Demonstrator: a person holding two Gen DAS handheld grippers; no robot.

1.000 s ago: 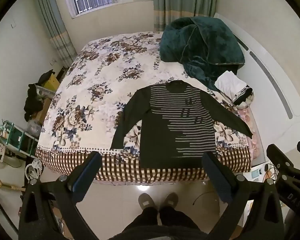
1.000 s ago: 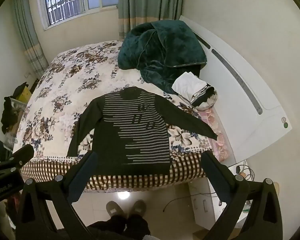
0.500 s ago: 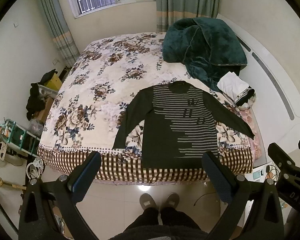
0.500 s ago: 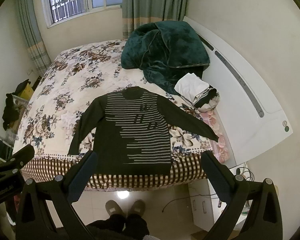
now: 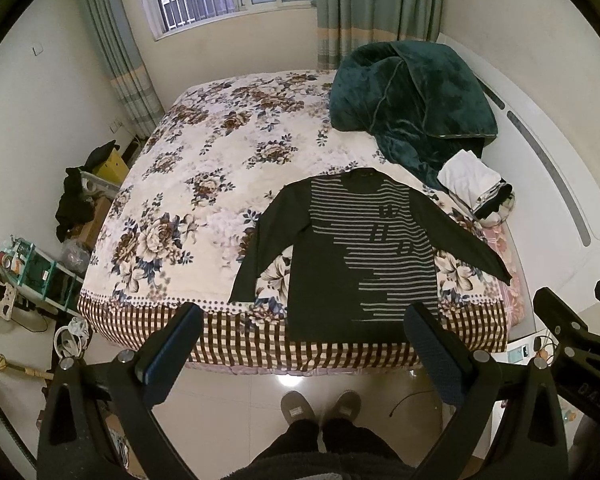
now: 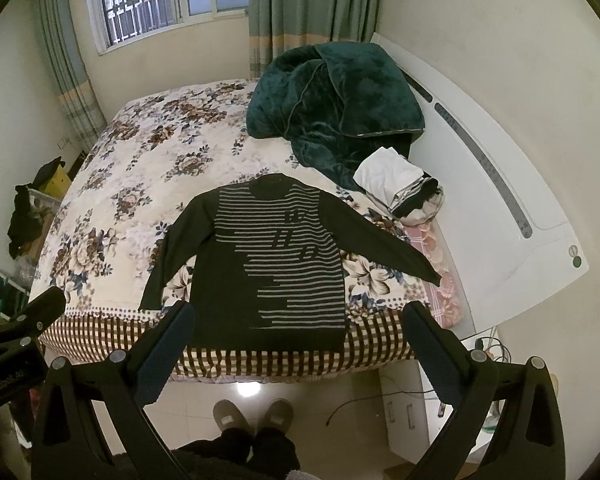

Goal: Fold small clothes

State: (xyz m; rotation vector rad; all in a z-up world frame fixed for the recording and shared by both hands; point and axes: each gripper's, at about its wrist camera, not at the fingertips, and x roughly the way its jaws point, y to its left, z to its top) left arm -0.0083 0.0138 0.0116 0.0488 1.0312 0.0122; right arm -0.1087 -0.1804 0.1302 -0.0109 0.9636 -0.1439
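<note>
A dark long-sleeved sweater (image 5: 356, 256) with grey stripes lies flat, sleeves spread, at the near edge of the floral bed (image 5: 204, 184); its hem hangs over the checked bed skirt. It also shows in the right wrist view (image 6: 268, 264). My left gripper (image 5: 300, 340) is open and empty, held high above the floor in front of the bed. My right gripper (image 6: 298, 340) is open and empty at about the same height, to the right of the left one.
A dark green blanket (image 5: 412, 96) is heaped at the back right of the bed. A pile of folded clothes (image 5: 476, 188) lies by the white headboard (image 6: 500, 208). Clutter and a shelf (image 5: 32, 272) stand on the left. The person's slippers (image 5: 320, 408) are on the tiled floor.
Both grippers have drawn back and up slightly, so the bed and sweater sit a little lower and farther in view. Both stay open.
</note>
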